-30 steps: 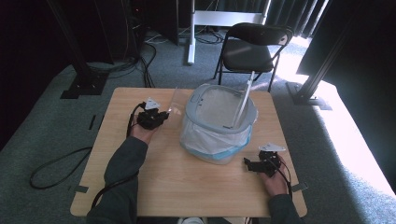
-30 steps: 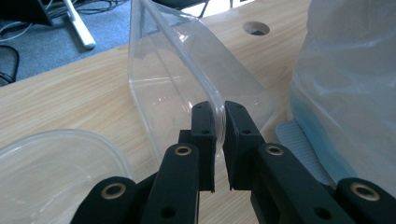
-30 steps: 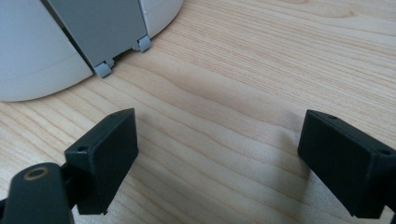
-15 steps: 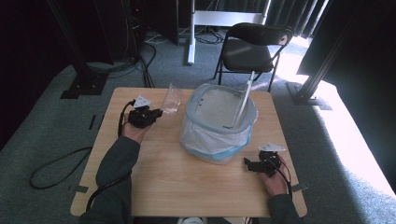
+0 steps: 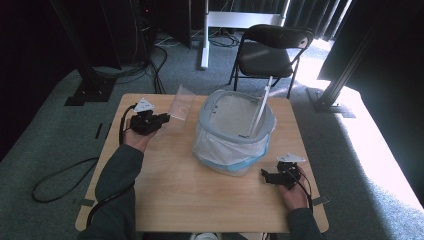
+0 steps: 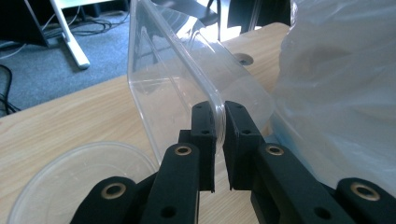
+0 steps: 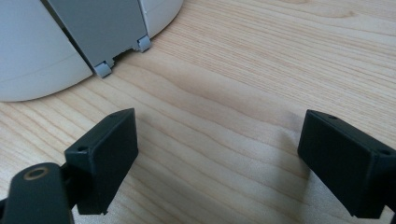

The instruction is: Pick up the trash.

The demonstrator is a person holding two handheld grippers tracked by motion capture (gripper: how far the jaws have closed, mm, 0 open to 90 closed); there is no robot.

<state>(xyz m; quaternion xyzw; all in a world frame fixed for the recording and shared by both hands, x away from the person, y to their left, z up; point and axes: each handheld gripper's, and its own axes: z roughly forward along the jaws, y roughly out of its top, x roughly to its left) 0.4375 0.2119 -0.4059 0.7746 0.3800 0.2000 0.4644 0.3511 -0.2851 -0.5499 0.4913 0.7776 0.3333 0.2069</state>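
Note:
My left gripper (image 5: 167, 118) is at the table's far left, its jaws shut on the thin wall of a clear plastic container (image 5: 181, 104). In the left gripper view the left gripper (image 6: 220, 116) pinches the container (image 6: 187, 79) at its rim, and the container is lifted off the wood and tilted. A clear round lid (image 6: 79, 177) lies flat on the table below it. My right gripper (image 5: 263, 175) rests near the front right, jaws wide open. In the right gripper view the right gripper (image 7: 219, 154) has only bare wood between its fingers.
A pale bin (image 5: 232, 130) lined with a white bag (image 6: 341, 84) stands mid-table, a grey flap raised at its far rim; its base (image 7: 46, 60) is just beyond the right gripper. The wooden table (image 5: 190, 200) has free room in front. A black chair (image 5: 272, 55) stands behind.
The left gripper has drifted left and a little upward, carrying the clear container with it. The right gripper has stayed where it was.

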